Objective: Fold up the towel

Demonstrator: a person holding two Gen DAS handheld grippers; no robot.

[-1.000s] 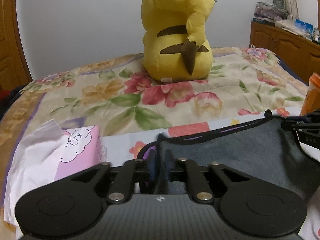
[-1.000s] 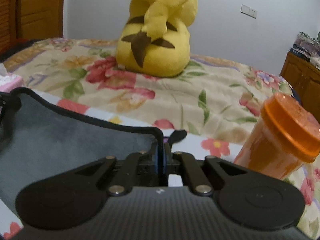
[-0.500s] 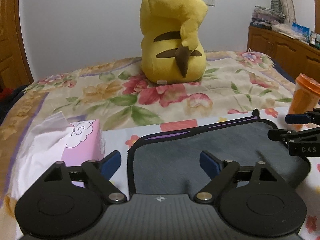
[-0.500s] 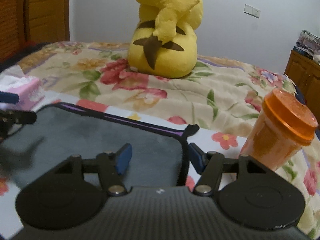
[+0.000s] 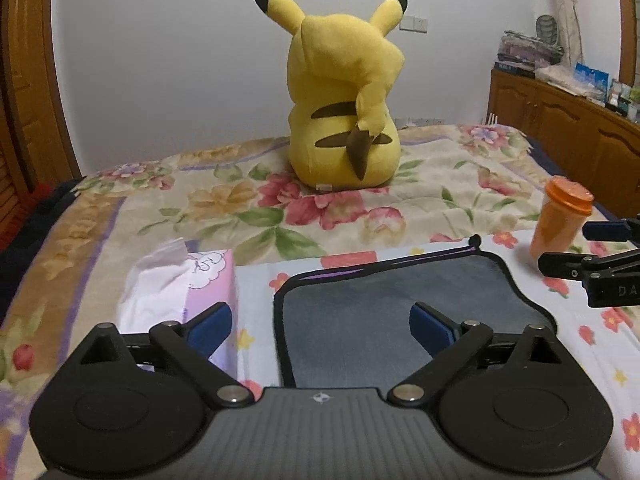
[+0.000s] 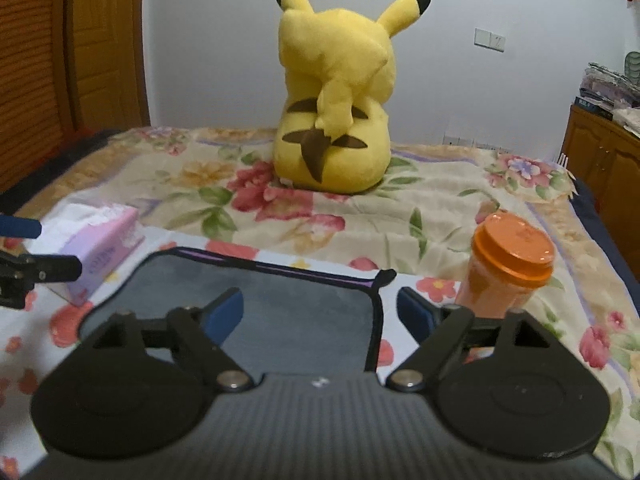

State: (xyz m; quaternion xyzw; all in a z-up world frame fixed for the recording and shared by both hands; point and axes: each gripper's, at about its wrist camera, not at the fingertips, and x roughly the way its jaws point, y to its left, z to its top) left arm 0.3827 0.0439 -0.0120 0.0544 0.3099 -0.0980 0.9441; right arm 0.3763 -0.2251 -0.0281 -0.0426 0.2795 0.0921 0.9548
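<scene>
Your left gripper (image 5: 320, 326) and right gripper (image 6: 320, 314) both hover with fingers spread, grasping nothing, above the grey towel (image 5: 384, 300) lying folded on the bed (image 5: 248, 208), between tissue box (image 5: 204, 280) and orange cup (image 5: 558, 222).

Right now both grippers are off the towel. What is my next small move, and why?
Probably bring the left gripper down onto the towel's left edge, for the next fold. The grey towel lies flat on the bedspread, folded with its loop corner far right. Both the left and the right gripper are open and empty above it. Mind the tissue box beside that edge.
</scene>
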